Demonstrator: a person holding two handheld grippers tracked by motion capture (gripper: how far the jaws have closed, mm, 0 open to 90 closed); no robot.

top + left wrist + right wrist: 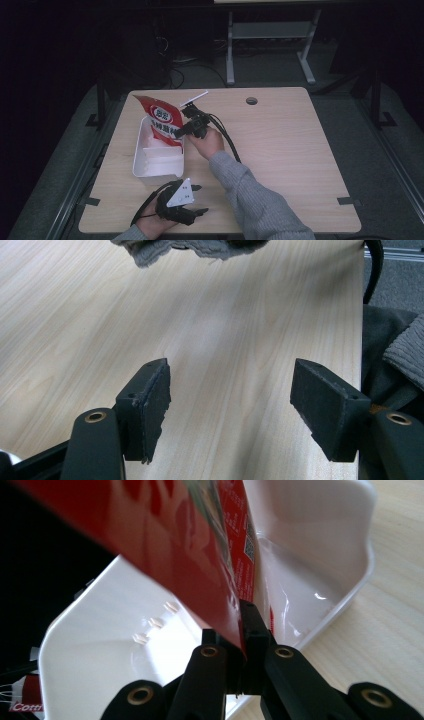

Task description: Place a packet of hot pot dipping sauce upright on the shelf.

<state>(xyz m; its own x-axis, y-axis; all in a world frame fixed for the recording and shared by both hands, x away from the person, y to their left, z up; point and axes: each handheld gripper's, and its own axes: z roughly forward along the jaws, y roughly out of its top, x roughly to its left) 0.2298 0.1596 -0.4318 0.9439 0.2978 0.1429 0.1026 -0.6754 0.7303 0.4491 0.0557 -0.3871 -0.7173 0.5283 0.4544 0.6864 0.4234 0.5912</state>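
A red snack bag with white print stands tilted over the white plastic tray. My right gripper is shut on the bag's lower right edge, just past the tray's right wall. In the right gripper view the jaws pinch the red bag above the white tray. My left gripper rests near the table's front edge, below the tray, with its jaws wide apart. The left gripper view has both fingertips over bare wood with nothing between them.
The light wooden table has a round cable hole at the back. A white flat piece lies behind the bag. The right gripper's black cable runs across the table. A grey sleeve crosses the front middle.
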